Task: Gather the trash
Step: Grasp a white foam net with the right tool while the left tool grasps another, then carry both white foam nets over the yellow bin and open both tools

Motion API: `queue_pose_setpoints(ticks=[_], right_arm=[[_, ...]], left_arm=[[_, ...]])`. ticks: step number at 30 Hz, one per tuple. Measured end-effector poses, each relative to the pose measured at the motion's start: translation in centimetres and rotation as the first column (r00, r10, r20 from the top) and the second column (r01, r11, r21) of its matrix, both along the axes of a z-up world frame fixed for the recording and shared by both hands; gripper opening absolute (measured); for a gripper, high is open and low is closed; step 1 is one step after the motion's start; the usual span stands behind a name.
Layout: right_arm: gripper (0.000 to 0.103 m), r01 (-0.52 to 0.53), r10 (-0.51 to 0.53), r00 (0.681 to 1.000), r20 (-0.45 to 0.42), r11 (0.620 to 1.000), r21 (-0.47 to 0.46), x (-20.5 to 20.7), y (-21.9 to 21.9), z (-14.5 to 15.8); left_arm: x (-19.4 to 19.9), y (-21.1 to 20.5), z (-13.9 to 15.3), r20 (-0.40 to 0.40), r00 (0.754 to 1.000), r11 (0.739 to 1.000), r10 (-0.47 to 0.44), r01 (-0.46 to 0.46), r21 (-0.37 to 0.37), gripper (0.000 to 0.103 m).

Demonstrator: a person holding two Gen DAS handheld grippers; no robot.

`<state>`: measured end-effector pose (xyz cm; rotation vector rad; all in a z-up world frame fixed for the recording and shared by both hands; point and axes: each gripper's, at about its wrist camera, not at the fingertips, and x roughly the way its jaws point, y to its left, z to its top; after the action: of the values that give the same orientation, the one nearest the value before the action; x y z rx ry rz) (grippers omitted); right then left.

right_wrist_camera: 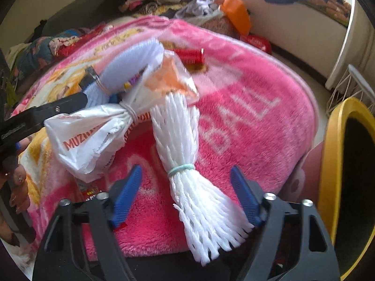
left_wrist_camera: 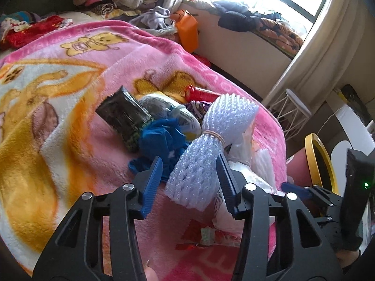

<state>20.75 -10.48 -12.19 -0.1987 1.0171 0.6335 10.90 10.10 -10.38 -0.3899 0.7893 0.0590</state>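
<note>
While you hold both tools over the pink plush blanket (left_wrist_camera: 98,53) on the bed, the left wrist view shows your left hand-held gripper (left_wrist_camera: 189,178) released, its blue pads spread. A white foam-net sleeve bundle cinched with a tan rubber band (left_wrist_camera: 211,140) lies straight ahead, its flared near end reaching between the pads but clamped by neither. Its long axis runs away from you, tipped up and to the right. Behind it: crumpled blue plastic glove (left_wrist_camera: 161,140), dark foil packet (left_wrist_camera: 124,114), red cylinder (left_wrist_camera: 199,93).

Right wrist view: your right hand-held gripper (right_wrist_camera: 186,192) is also released, jaws wide. A second white foam-net bundle tied with a pale green band (right_wrist_camera: 180,140) lies between the pads, frayed end nearest, long axis nearly along the fingers, leaning slightly left. Tied white plastic bag with orange lettering (right_wrist_camera: 93,135) sits just left. Yellow-rimmed bin (right_wrist_camera: 332,159) stands close on the right.

Judgement: each bundle is nearest its own tool; closing across the narrow waist looks easiest.
</note>
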Motion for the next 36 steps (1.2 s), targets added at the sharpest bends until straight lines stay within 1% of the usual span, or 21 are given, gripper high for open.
queue_pose_setpoints(ticks=[1,2,4,5,7,8,10,12,15,20,24,29,36], right_arm=[[0.052,-0.001,0.001,1.000,-0.021,1.000,-0.007,0.2,0.1,-0.3],[0.049,0.002,-0.002,0.999,-0.033,1.000,-0.010,0.3,0.0,-0.5],[0.039,0.008,-0.008,0.999,-0.041,1.000,0.002,0.3,-0.2,-0.5],[0.037,0.010,-0.010,0.999,-0.040,1.000,0.006,0.3,-0.3,-0.5],[0.029,0.011,-0.011,0.999,-0.033,1.000,0.013,0.2,-0.5,-0.4],[0.028,0.010,-0.010,1.000,-0.028,1.000,0.015,0.1,-0.5,-0.4],[0.025,0.007,-0.006,1.000,-0.015,1.000,0.022,0.0,-0.6,-0.2],[0.025,0.005,-0.005,1.000,-0.004,0.999,0.036,-0.2,-0.7,0.0],[0.025,0.013,-0.014,1.000,0.007,0.998,0.068,-0.6,-1.1,0.5],[0.025,0.013,-0.017,0.999,0.029,0.993,0.119,-1.4,-1.7,1.6],[0.025,0.009,-0.020,0.997,0.072,0.990,0.144,-2.4,-2.1,2.8],[0.025,0.004,-0.025,0.993,0.113,0.984,0.178,-3.2,-2.5,4.4],[0.025,-0.004,-0.028,0.988,0.150,0.979,0.206,-4.0,-3.0,6.1]], left_arm=[[0.1,0.0,-0.1,0.000,1.000,1.000,-0.003,0.003,-0.003,0.040],[0.1,0.0,-0.1,-0.001,1.000,1.000,-0.005,0.005,-0.006,0.040],[0.2,0.0,-0.2,-0.003,1.000,1.000,-0.009,0.009,-0.009,0.040],[0.2,0.0,-0.2,-0.005,1.000,1.000,-0.012,0.012,-0.011,0.040],[0.3,0.0,-0.3,-0.007,1.000,0.999,-0.021,0.021,-0.027,0.031],[0.3,0.0,-0.4,-0.006,1.000,0.999,-0.027,0.027,-0.041,0.025],[0.3,0.0,-0.3,-0.005,0.999,0.997,-0.040,0.039,-0.067,0.020],[0.3,-0.2,-0.1,0.000,0.999,0.997,-0.050,0.050,-0.059,0.014],[0.1,-0.3,0.2,0.015,0.999,0.997,-0.050,0.051,-0.059,0.011],[-0.2,-0.4,1.3,0.051,0.998,0.998,-0.043,0.046,-0.053,0.011],[-0.7,-0.5,3.1,0.105,0.993,0.998,-0.044,0.049,-0.043,0.011],[-1.2,-1.2,5.1,0.152,0.987,0.998,-0.053,0.056,-0.017,0.011],[-1.6,-2.2,6.8,0.190,0.979,0.997,-0.073,0.074,0.003,0.011]])
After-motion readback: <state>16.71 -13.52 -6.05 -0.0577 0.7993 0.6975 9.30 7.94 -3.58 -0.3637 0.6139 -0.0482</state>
